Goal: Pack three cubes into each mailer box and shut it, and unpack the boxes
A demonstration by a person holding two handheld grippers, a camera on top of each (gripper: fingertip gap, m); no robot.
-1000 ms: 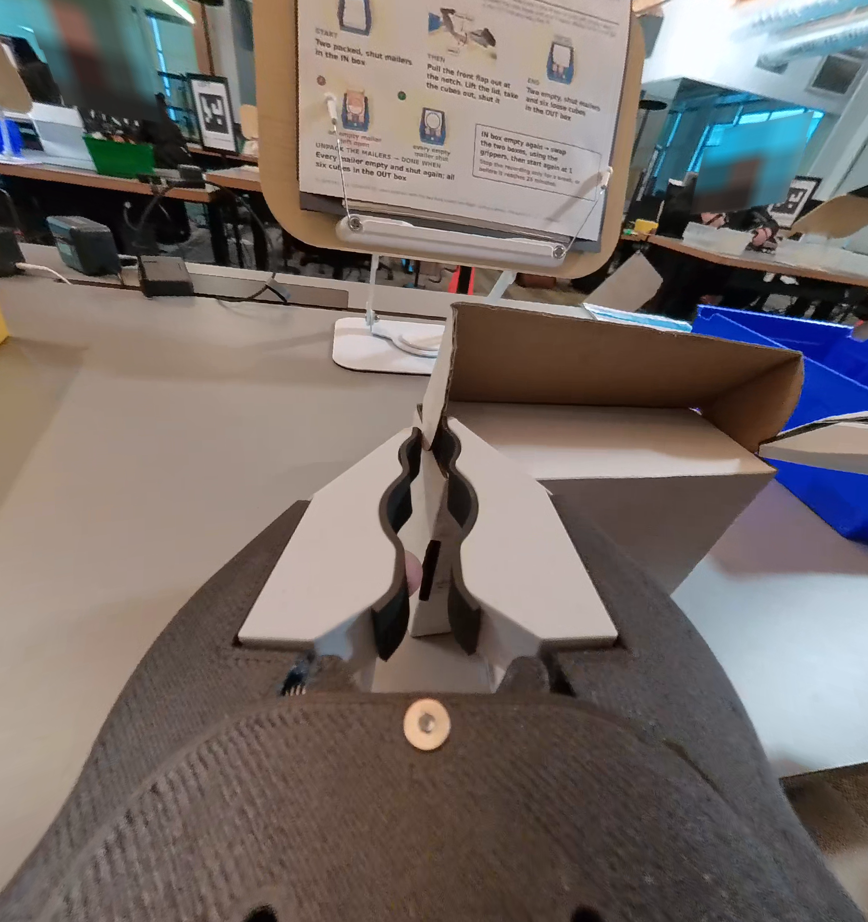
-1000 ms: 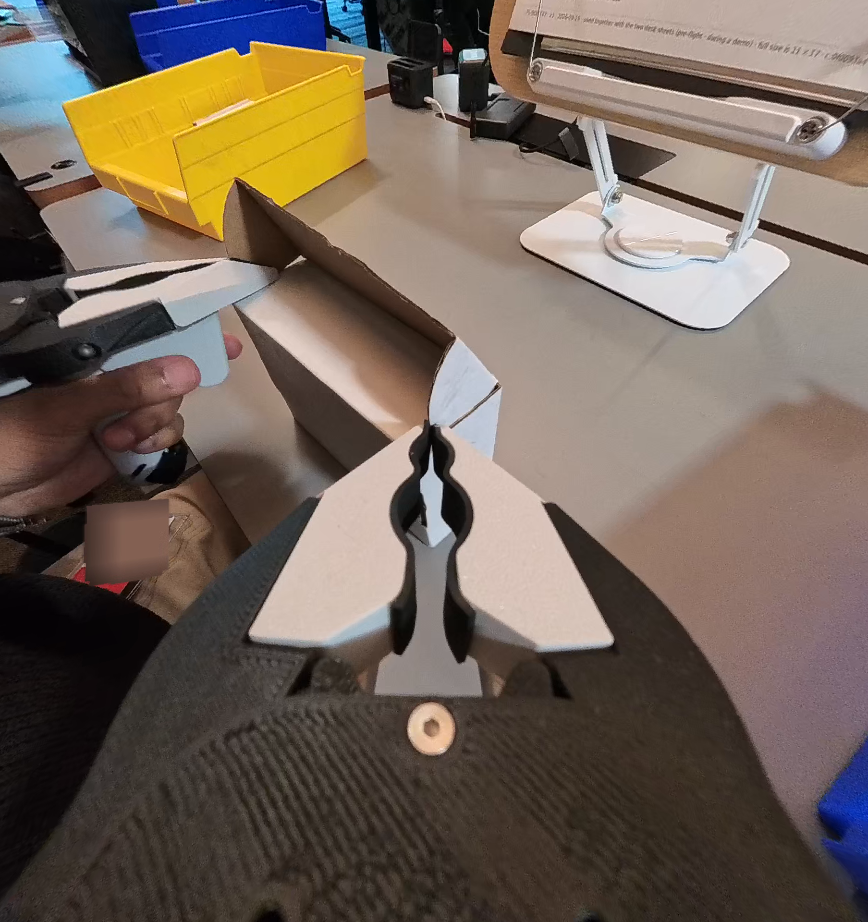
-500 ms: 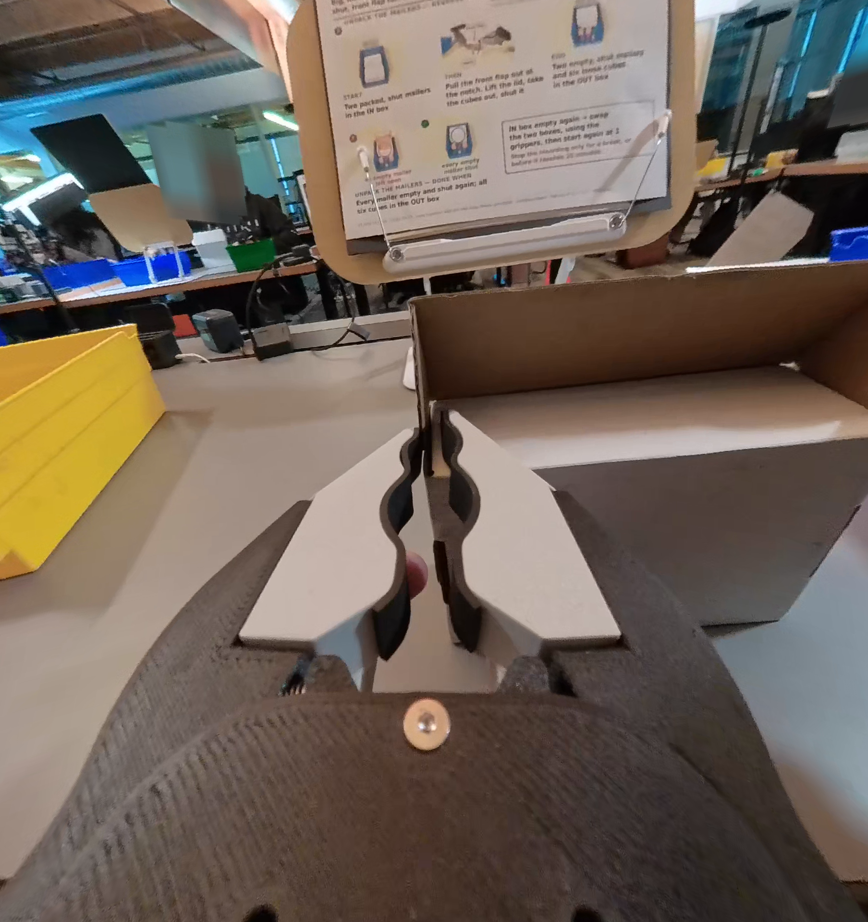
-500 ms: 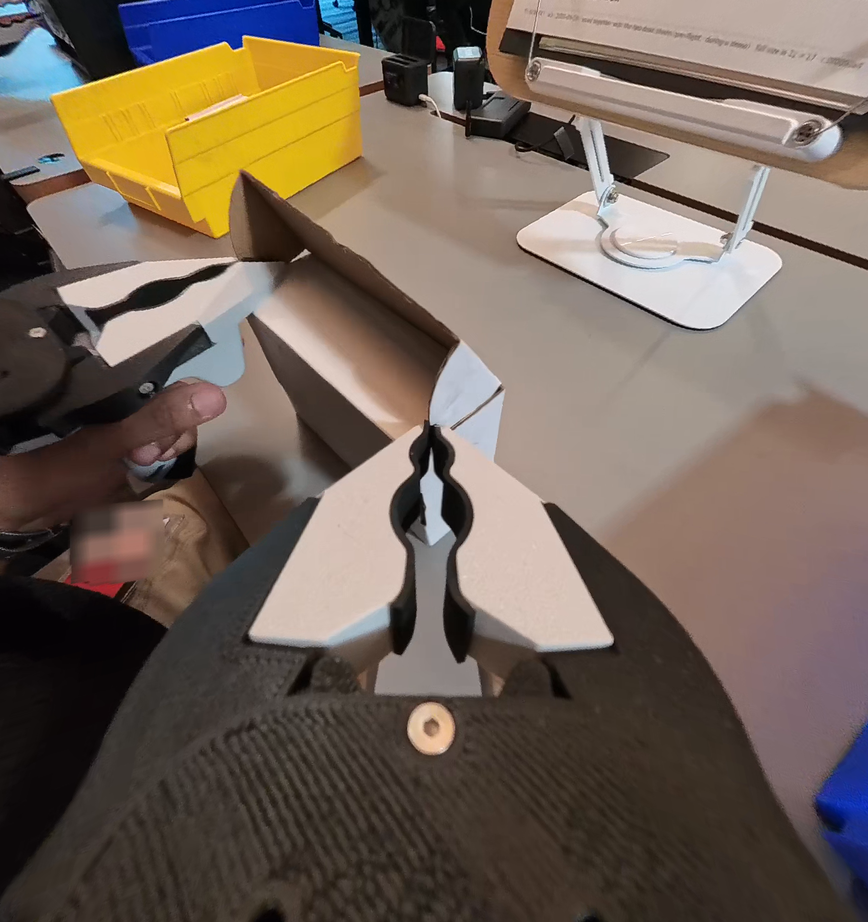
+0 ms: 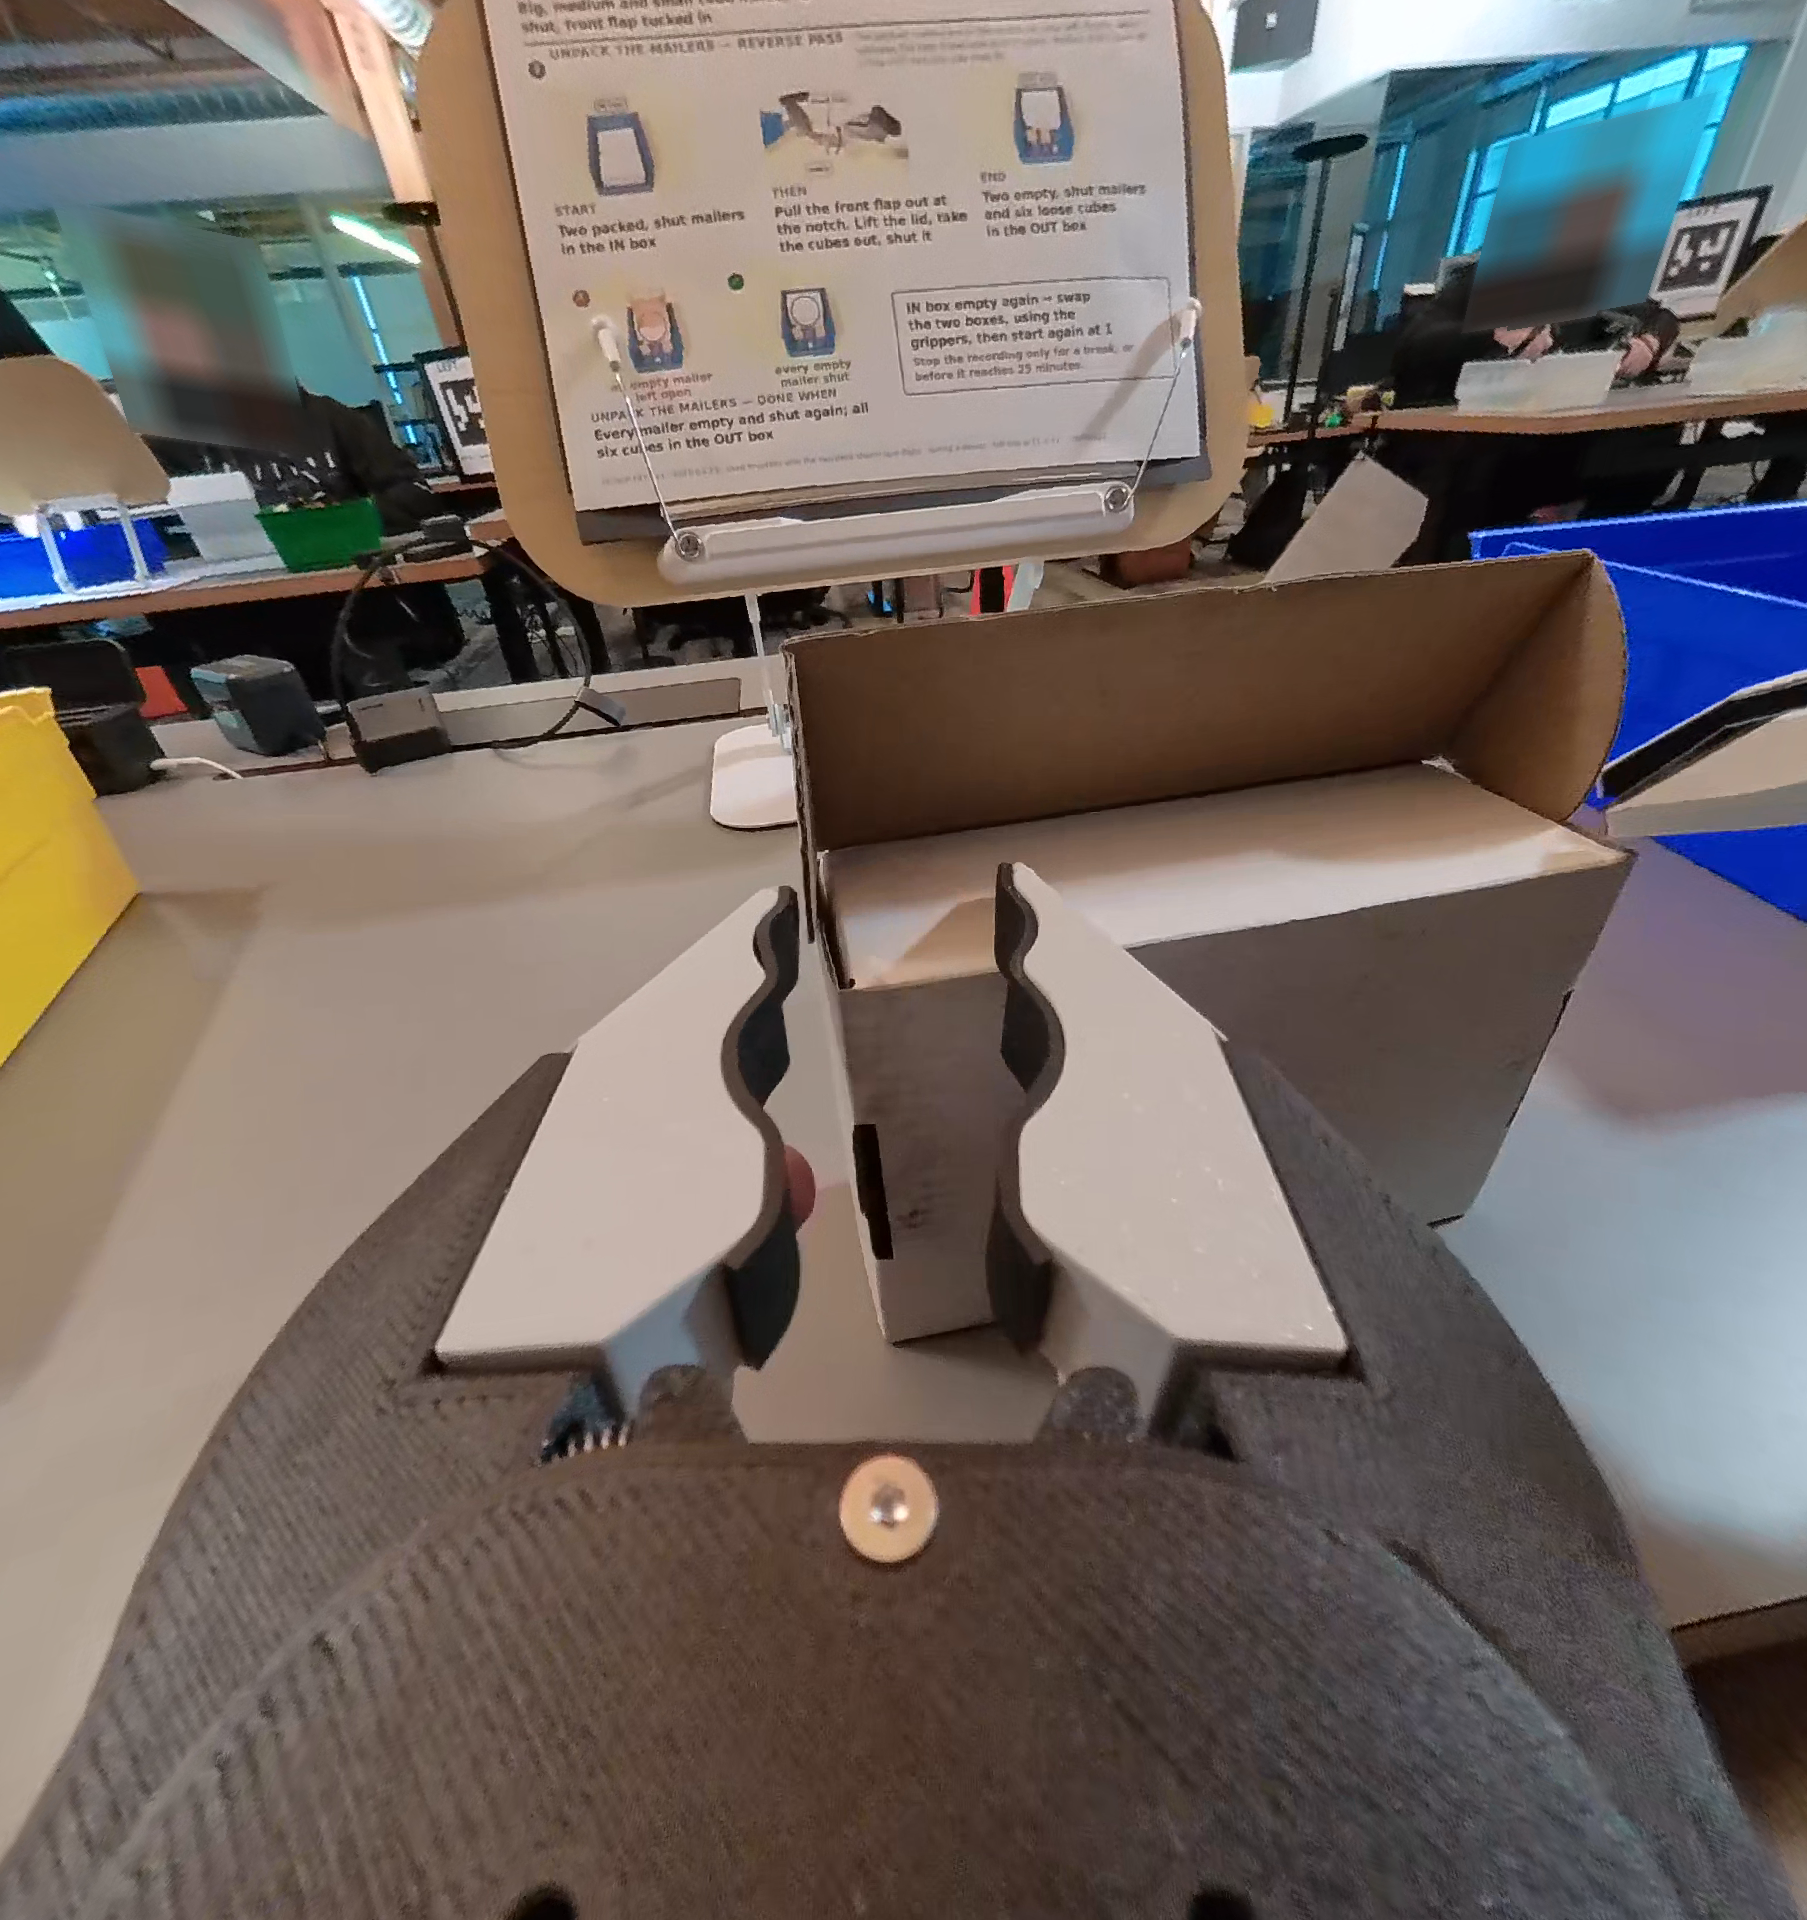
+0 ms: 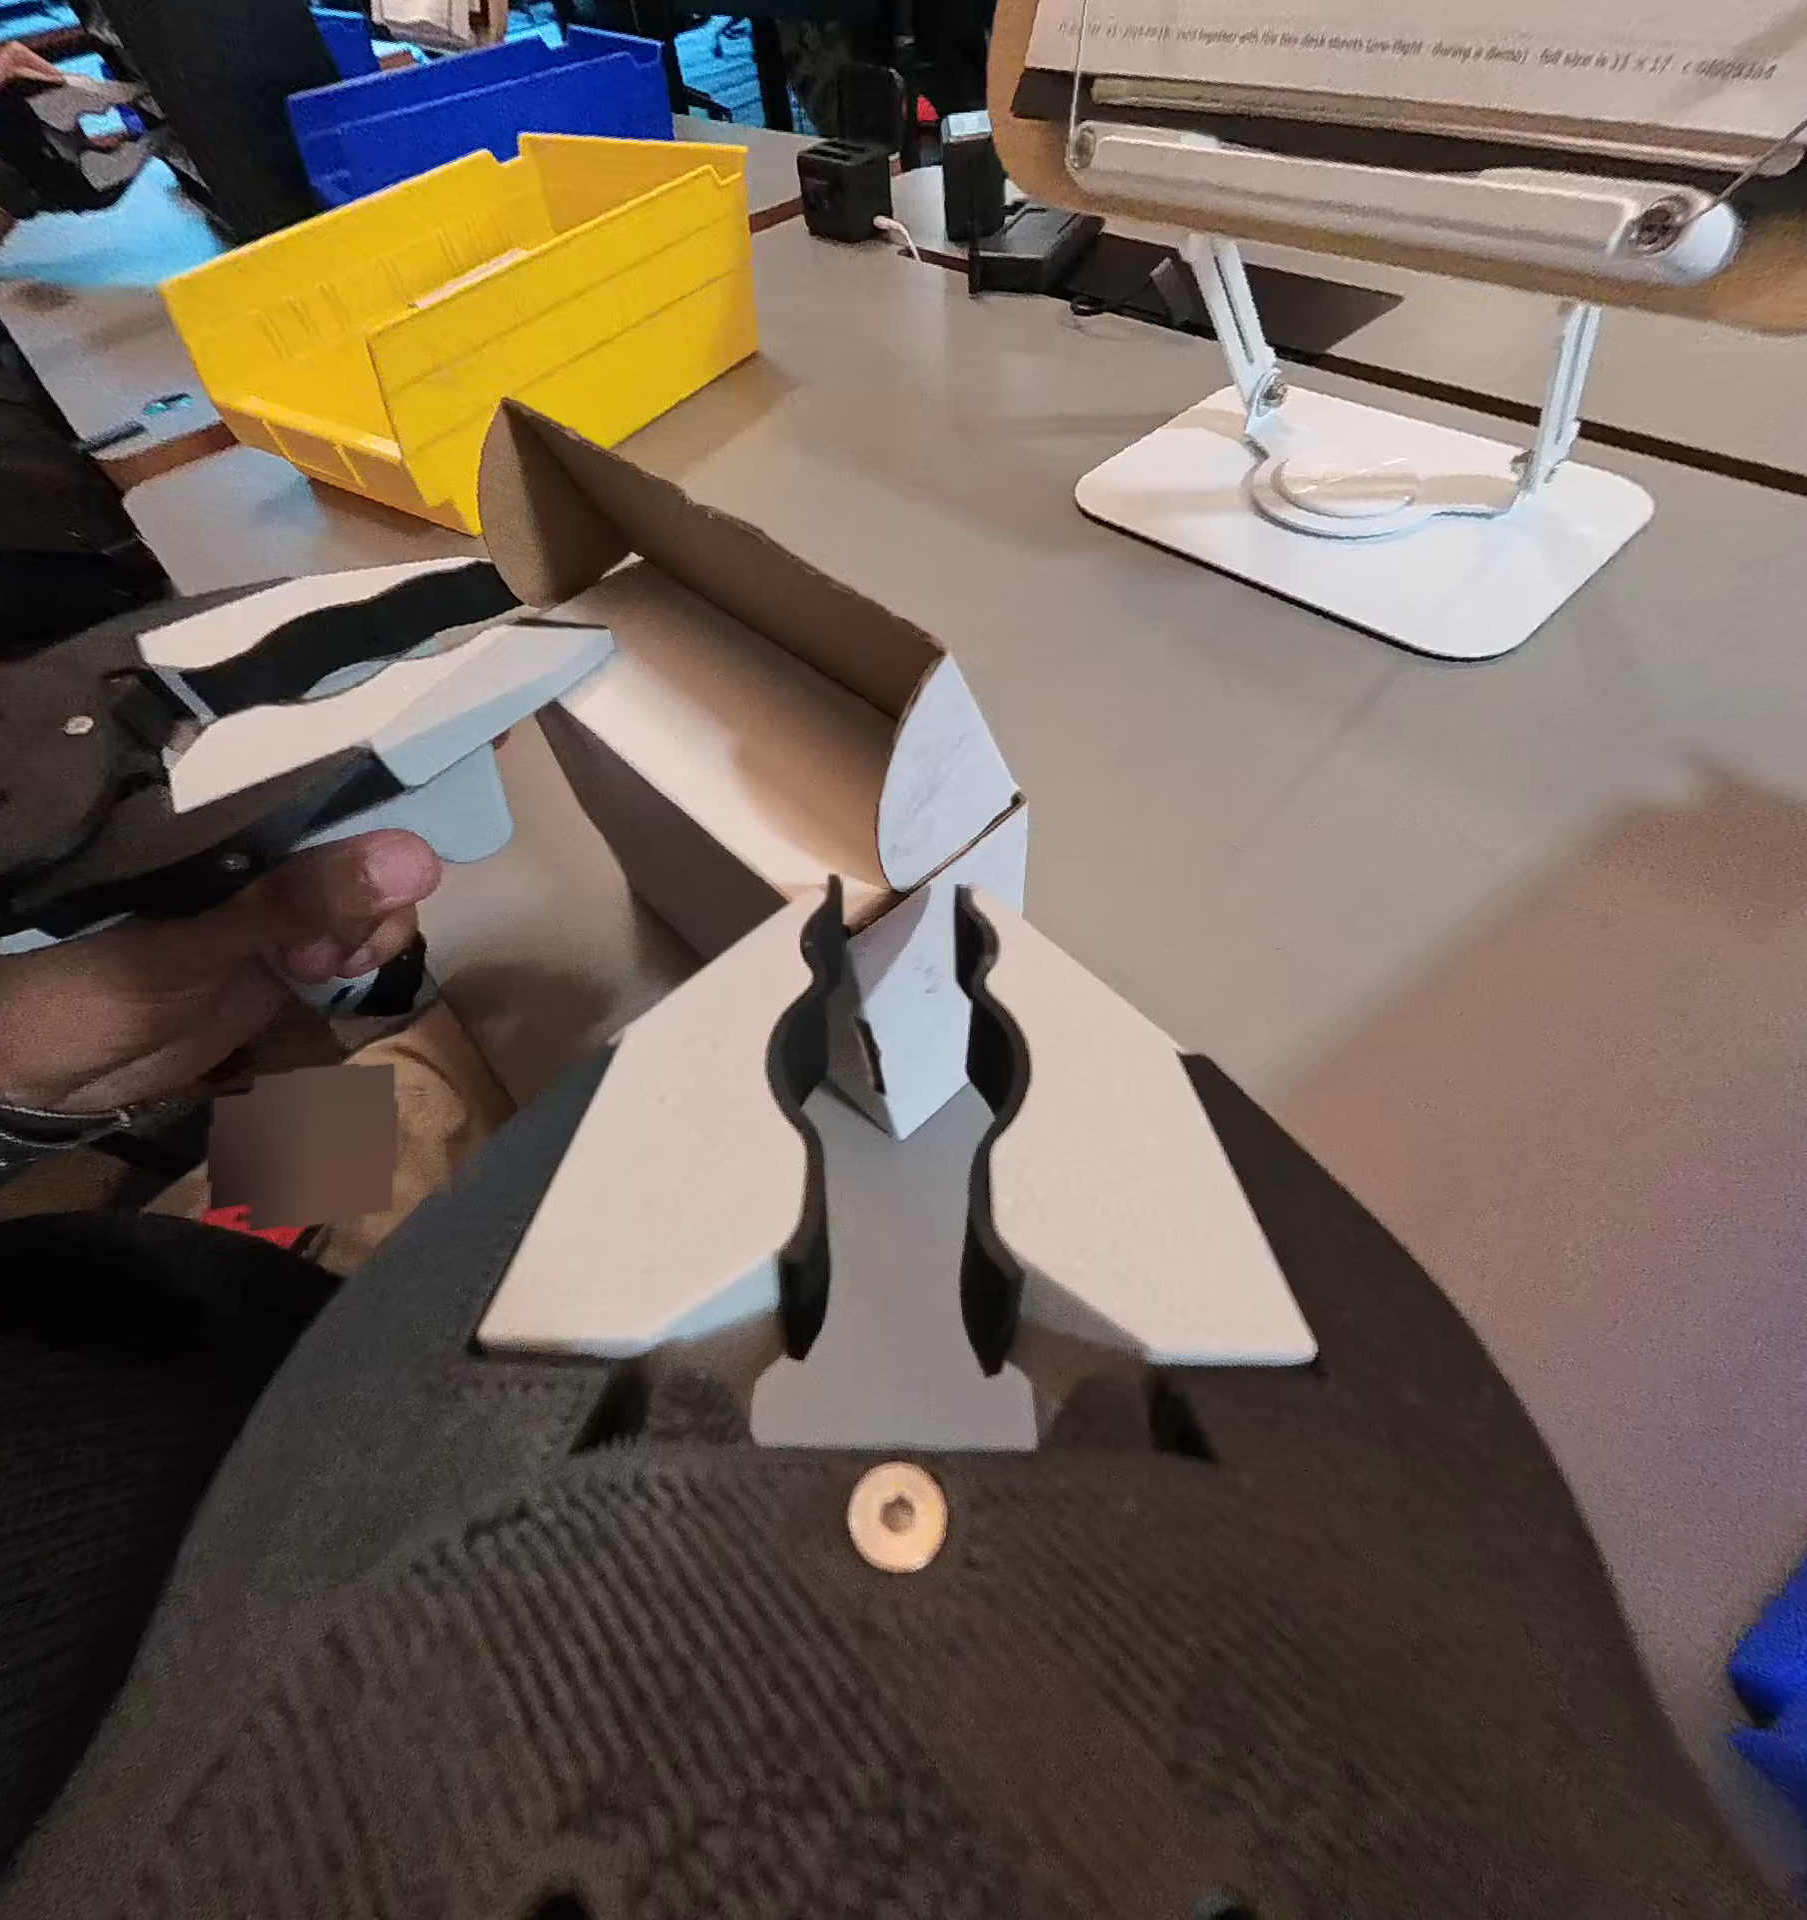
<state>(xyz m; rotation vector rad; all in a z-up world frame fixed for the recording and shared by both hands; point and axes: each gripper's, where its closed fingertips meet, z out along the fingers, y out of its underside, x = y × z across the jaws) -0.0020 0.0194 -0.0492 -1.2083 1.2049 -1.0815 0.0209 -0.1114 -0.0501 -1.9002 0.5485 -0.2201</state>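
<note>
Lying lengthwise between both grippers, mailer box point(image 5: 1242, 935); front flap upright.

Left wrist view: close at the box's point(image 5: 1242, 935) left end, facing the stand point(image 5: 837, 312).
Right wrist view: close at the box's point(image 6: 774, 748) right end, looking left toward the yellow bin point(image 6: 483, 301).
Shared: box, stand, table point(image 6: 1294, 831).

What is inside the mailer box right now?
Cannot tell. The mailer box shows only its white outside and the brown inner face of a raised flap; its walls and panels hide the inside.
</note>
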